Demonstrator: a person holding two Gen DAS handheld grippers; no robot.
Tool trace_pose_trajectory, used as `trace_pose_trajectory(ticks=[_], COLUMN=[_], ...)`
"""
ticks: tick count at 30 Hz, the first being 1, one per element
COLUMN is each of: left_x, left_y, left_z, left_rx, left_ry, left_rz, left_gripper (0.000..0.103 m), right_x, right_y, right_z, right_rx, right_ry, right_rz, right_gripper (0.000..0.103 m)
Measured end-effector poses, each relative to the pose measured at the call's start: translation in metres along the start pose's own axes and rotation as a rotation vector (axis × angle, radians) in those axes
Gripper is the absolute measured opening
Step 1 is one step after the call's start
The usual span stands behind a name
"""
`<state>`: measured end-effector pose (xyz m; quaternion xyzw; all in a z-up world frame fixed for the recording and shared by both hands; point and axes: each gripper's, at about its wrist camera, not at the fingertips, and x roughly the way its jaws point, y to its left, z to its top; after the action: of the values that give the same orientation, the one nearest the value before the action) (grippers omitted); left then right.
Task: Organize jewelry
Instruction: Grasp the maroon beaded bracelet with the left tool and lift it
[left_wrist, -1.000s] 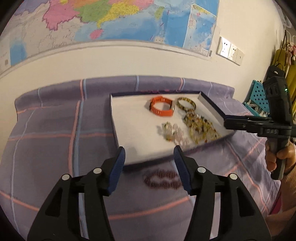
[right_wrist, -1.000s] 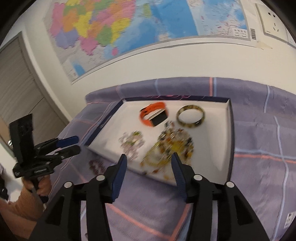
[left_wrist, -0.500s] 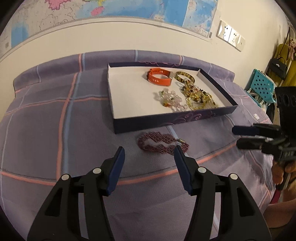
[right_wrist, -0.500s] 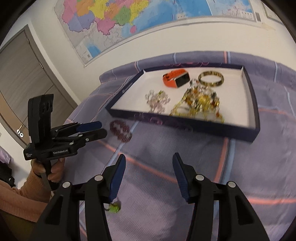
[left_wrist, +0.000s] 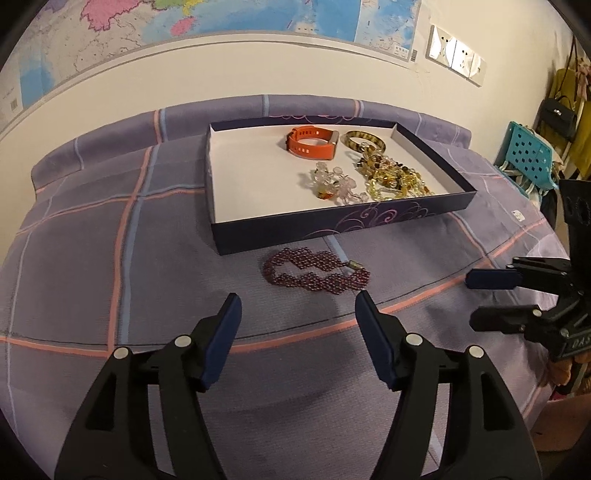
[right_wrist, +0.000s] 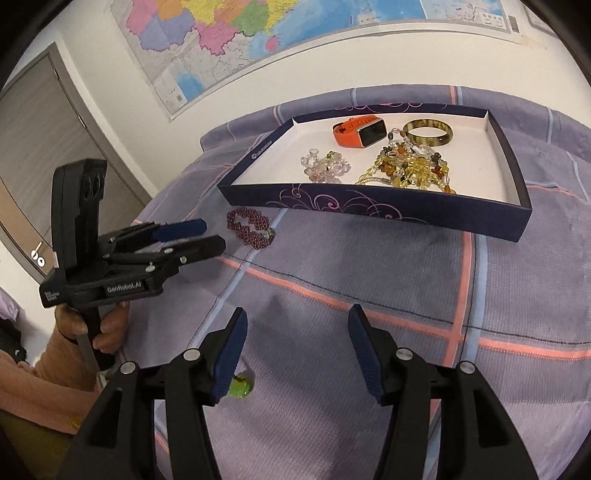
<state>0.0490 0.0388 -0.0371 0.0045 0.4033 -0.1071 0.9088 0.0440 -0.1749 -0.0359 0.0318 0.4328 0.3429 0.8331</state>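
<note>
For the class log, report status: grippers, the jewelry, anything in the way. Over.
Left gripper and right gripper both opening, empty. Garnet bracelet on the bedspread outside the box, ahead of left. Path clear.

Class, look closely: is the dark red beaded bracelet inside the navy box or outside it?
Outside. The dark red beaded bracelet lies on the purple checked cloth, just in front of the navy box's near wall.

We see a navy box (left_wrist: 332, 229) with pink swirls, an orange watch (left_wrist: 312, 144), a maroon bead bracelet (left_wrist: 314, 271), and a purple checked cloth (left_wrist: 110, 240)
</note>
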Motion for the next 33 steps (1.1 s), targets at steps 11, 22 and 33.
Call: trace_pose_trajectory(ticks=[11, 22, 33], left_x=[0.01, 0.034, 0.017], left_y=[-0.002, -0.027, -0.029], left_z=[0.009, 0.019, 0.005], left_rx=[0.069, 0.148, 0.108], left_ry=[0.016, 0.062, 0.057], left_rz=[0.014, 0.021, -0.058], left_gripper=[0.075, 0.055, 0.013], right_x=[-0.004, -0.004, -0.011], right_y=[0.001, 0.004, 0.016], right_z=[-0.005, -0.009, -0.016], right_rx=[0.002, 0.002, -0.059], right_ry=[-0.005, -0.007, 0.013], right_rz=[0.0, 0.011, 0.008], right_gripper=[0.057, 0.062, 0.061])
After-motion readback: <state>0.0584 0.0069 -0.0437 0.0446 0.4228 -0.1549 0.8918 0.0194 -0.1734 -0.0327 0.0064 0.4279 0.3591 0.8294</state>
